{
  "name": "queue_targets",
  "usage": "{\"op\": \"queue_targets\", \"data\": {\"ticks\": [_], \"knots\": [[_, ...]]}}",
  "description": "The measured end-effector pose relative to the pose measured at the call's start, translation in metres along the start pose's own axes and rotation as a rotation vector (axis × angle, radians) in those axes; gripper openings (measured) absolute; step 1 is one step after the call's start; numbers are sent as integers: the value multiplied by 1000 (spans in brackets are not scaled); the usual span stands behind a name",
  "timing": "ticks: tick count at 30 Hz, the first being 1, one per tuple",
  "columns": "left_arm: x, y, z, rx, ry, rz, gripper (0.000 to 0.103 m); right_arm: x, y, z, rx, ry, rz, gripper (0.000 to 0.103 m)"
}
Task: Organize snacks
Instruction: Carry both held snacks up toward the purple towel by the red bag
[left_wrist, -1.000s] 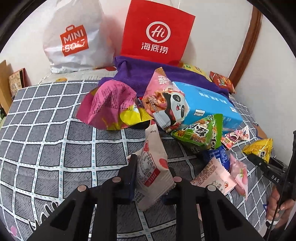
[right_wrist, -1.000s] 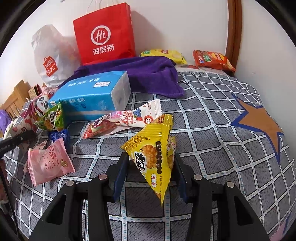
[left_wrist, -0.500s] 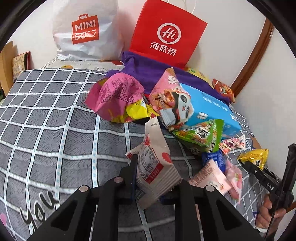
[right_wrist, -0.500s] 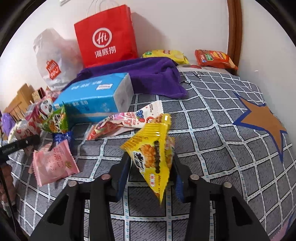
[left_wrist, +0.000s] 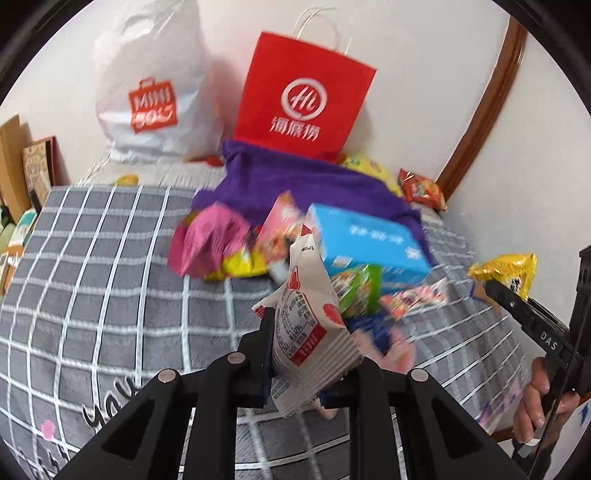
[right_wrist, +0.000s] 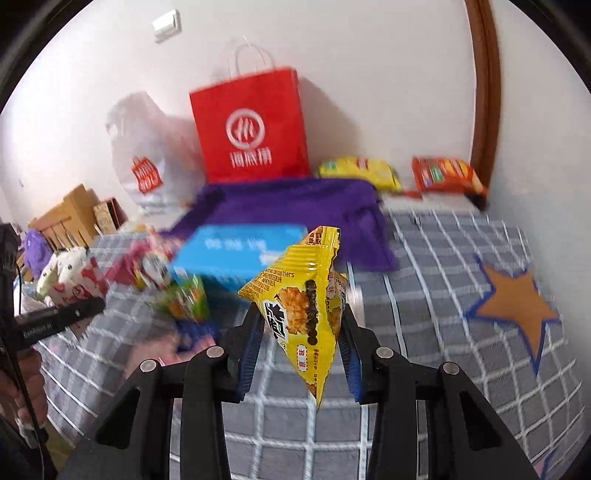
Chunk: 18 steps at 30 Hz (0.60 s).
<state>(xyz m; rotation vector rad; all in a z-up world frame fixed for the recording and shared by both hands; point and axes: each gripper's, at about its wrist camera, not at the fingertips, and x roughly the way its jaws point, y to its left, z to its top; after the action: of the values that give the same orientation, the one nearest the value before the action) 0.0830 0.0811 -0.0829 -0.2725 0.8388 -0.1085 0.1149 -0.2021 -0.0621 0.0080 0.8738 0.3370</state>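
Holding a white snack pack (left_wrist: 308, 325) tight up in the air, the left gripper (left_wrist: 308, 363) could drop it. The right gripper (right_wrist: 301, 345) pinches a yellow snack bag (right_wrist: 306, 299) above the checked blanket (right_wrist: 424, 295); the slippery bag might slide out.

So it's a bed with a grey white-checked blanket (right_wrist: 461, 350), purple towel (right_wrist: 295, 203), blue rectangular box (right_wrist: 236, 254) and loose snack packets lying on it.

White snack packet (left_wrist: 308, 325) with red print, upright, raised above the grey checked bedspread (left_wrist: 92, 258); yellow triangular snack packet (right_wrist: 306, 306) likewise raised above it, point down.
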Motion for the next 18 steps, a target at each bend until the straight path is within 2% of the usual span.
{"op": "queue_targets", "data": {"ticks": [5, 10, 18], "knots": [[-7, -16, 36, 7, -21, -15, 17, 1, 9, 46, -18, -41, -29, 40], [-2, -27, 72, 32, -29, -20, 17, 19, 6, 92, 1, -18, -51, 40], [13, -33, 136, 63, -43, -1, 17, 50, -4, 149, 32, -34, -27, 40]]}}
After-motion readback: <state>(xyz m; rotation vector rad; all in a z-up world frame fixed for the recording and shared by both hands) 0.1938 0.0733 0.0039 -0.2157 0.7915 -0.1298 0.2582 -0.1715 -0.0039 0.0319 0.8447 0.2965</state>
